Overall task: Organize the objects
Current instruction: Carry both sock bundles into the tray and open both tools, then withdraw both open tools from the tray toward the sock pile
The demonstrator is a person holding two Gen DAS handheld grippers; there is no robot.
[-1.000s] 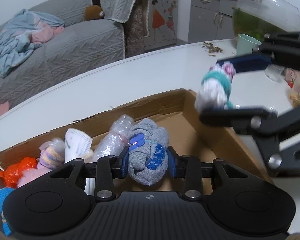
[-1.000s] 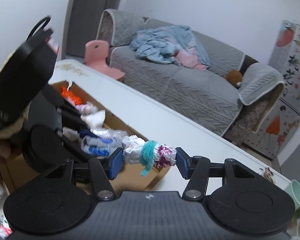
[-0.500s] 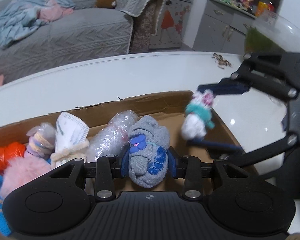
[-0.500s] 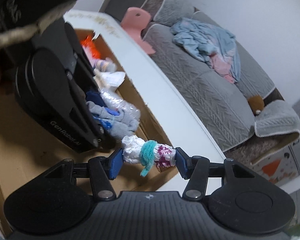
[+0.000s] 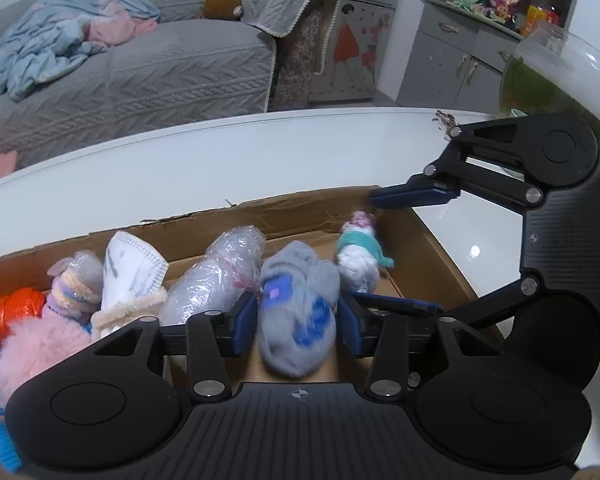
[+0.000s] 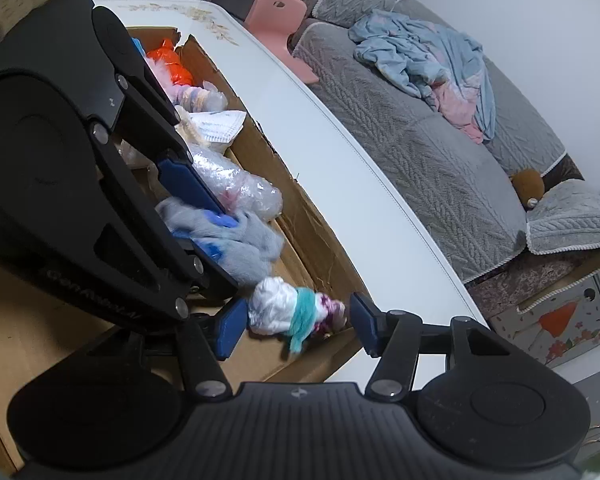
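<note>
A cardboard box sits on the white table. My left gripper is open around a grey and blue sock bundle, which lies low in the box next to a clear plastic-wrapped bundle. My right gripper is open over the box's right end; a gap shows on both sides of the white bundle with a teal band, which looks blurred and loose. That bundle also shows in the left wrist view, between the right gripper's blue fingers.
The box also holds a white mask, a pastel bundle, a pink fluffy item and an orange bag. A glass bowl stands at the table's far right. A grey sofa lies beyond the table.
Both grippers moved lower into the box. My right gripper opened and let go of the teal-banded bundle. My left gripper's jaws spread apart around the grey sock bundle.
</note>
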